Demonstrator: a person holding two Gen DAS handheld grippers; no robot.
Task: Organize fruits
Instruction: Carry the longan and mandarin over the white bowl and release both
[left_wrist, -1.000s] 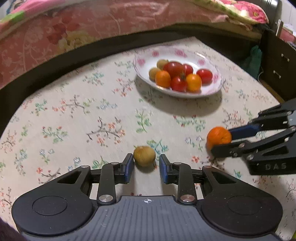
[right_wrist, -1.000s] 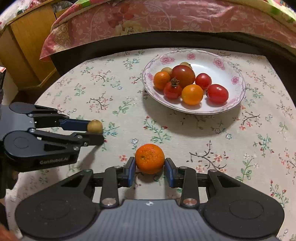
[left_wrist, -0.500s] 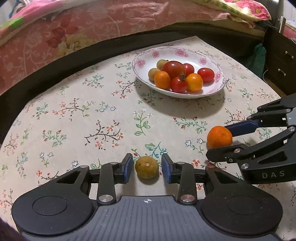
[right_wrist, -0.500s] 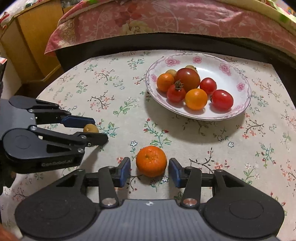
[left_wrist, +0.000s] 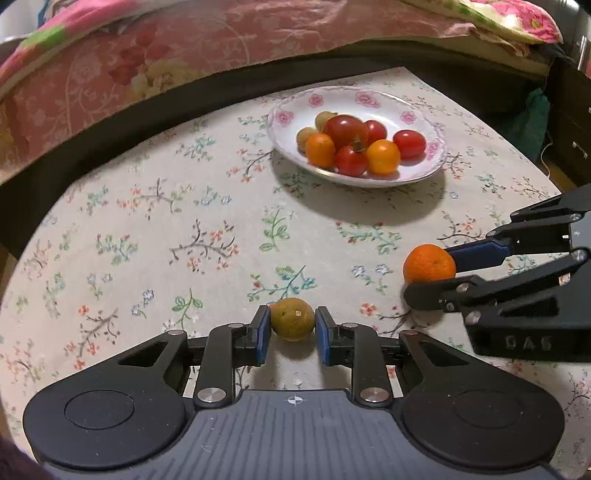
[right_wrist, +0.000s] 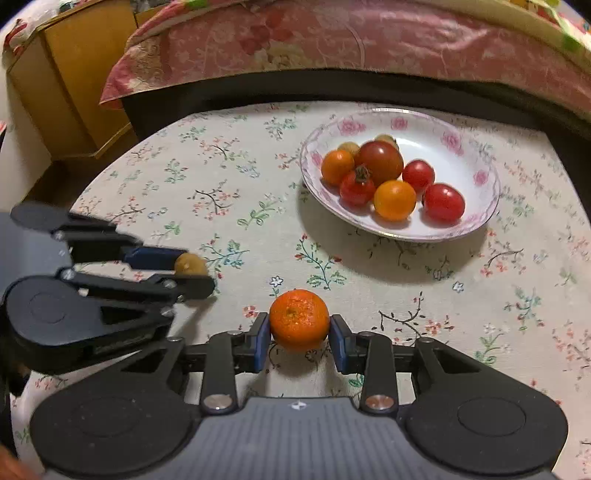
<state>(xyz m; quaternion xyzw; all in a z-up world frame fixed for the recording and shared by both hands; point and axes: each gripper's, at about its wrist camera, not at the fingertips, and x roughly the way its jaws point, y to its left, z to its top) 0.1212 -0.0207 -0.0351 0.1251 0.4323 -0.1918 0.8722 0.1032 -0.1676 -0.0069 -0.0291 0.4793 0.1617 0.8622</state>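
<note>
Closed in since 0.5 s ago | left gripper (left_wrist: 291, 329) pinching green-brown fruit (left_wrist: 292, 323), right gripper (right_wrist: 300, 338) clamping orange (right_wrist: 299, 319), both low over tablecloth (left_wrist: 155, 236) | plate (left_wrist: 424, 122) already loaded; 2 left to deliver

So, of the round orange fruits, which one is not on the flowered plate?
The rough-skinned orange mandarin between the right gripper fingers; the two smooth orange ones lie on the flowered white plate.
</note>
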